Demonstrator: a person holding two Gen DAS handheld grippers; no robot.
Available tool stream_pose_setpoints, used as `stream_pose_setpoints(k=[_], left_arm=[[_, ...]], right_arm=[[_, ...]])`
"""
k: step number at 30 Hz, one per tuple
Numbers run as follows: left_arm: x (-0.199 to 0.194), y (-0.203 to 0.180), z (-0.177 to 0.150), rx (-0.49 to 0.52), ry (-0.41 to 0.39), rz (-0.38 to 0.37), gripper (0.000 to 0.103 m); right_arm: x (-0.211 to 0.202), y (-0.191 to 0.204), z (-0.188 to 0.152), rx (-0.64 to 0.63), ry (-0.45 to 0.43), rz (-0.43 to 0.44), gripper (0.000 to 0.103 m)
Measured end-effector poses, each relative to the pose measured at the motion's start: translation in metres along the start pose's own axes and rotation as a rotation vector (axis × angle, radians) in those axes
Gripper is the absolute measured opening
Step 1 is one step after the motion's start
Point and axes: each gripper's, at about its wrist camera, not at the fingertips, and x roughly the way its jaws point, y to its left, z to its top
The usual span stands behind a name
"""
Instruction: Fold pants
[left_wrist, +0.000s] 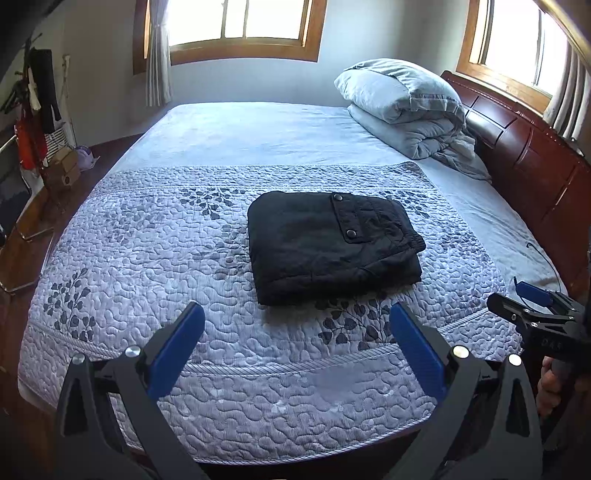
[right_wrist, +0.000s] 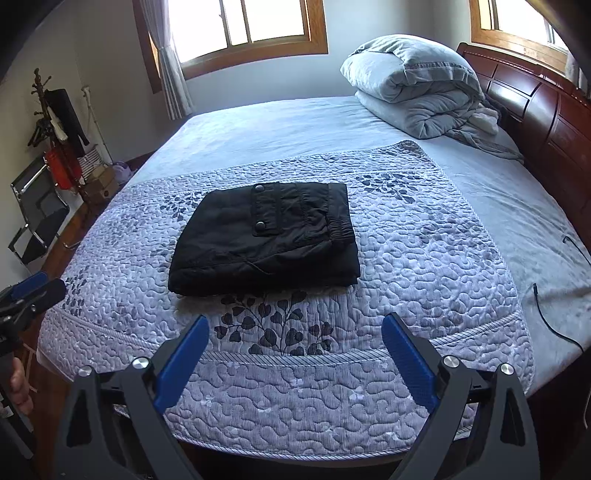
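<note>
Black pants (left_wrist: 332, 245) lie folded into a compact rectangle on the quilted bedspread (left_wrist: 147, 258), pocket flap with two snaps on top. They also show in the right wrist view (right_wrist: 266, 240). My left gripper (left_wrist: 295, 325) is open and empty, held back from the pants above the bed's near edge. My right gripper (right_wrist: 293, 332) is open and empty, also short of the pants. The right gripper shows at the right edge of the left wrist view (left_wrist: 535, 314); the left gripper shows at the left edge of the right wrist view (right_wrist: 29, 295).
A folded grey duvet (left_wrist: 410, 107) lies at the far right of the bed by the wooden headboard (left_wrist: 528, 147). A black cable (right_wrist: 554, 314) lies on the sheet at right. A coat rack (right_wrist: 55, 122) and a chair (right_wrist: 33, 206) stand on the floor at left.
</note>
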Motion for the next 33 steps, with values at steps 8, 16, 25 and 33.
stream_pose_setpoints(k=[8,16,25,33], left_arm=[[0.004,0.002,0.002,0.008,0.001,0.01,0.1],[0.01,0.003,0.002,0.011,0.019,0.005,0.1],[0.014,0.001,0.002,0.017,0.031,0.011,0.1],[0.015,0.002,0.002,0.021,0.034,0.01,0.1]], right_arm=[[0.005,0.001,0.0,-0.001,0.011,-0.001,0.095],[0.009,0.0,0.0,0.002,0.021,-0.005,0.095],[0.009,0.0,0.0,0.0,0.021,-0.005,0.095],[0.01,-0.001,0.0,0.001,0.022,-0.006,0.095]])
